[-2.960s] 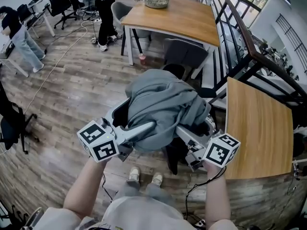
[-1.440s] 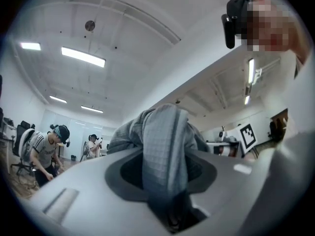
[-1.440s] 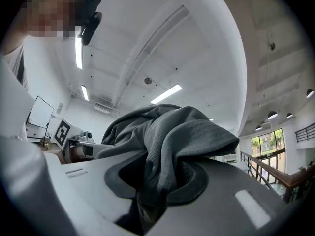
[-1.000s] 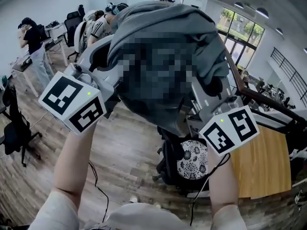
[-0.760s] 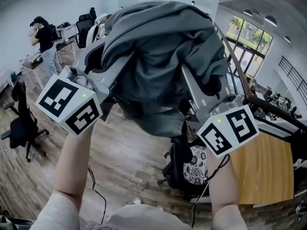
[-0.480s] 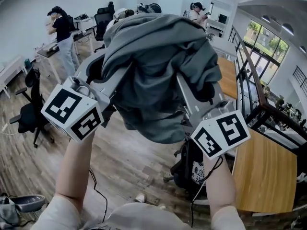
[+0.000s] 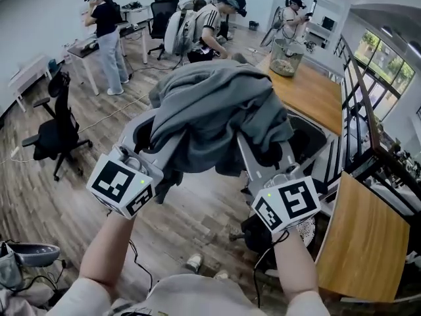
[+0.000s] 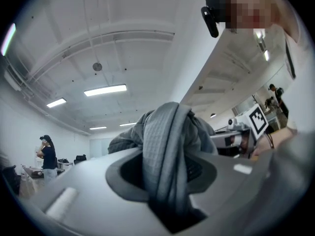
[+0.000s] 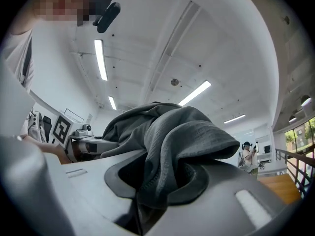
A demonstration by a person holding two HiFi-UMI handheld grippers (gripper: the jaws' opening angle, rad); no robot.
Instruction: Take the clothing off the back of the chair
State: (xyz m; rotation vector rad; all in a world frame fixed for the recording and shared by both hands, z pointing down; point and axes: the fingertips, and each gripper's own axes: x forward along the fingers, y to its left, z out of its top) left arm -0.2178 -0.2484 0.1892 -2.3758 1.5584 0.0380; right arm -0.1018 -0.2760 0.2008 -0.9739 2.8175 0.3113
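A grey garment (image 7: 217, 114) hangs bunched in the air between my two grippers, away from the chair. My left gripper (image 7: 158, 133) is shut on a fold at its left side, which the left gripper view shows pinched between the jaws (image 8: 165, 181). At the garment's right side my right gripper (image 7: 258, 147) is shut on another fold, seen in the right gripper view (image 9: 157, 181). Both grippers point slightly upward. The black chair (image 7: 258, 237) stands low behind my right forearm, mostly hidden, with a patterned item (image 7: 306, 230) on it.
A wooden table (image 7: 316, 94) with a wire basket (image 7: 286, 56) stands beyond the garment, a grey seat (image 7: 309, 137) tucked at it. Another wooden table (image 7: 362, 242) and a dark railing (image 7: 365, 127) are at the right. A black office chair (image 7: 56, 133) and several people stand at the left and back.
The garment has come off the chair back and was lifted high. Over the last second both grippers have sunk with it, still holding it.
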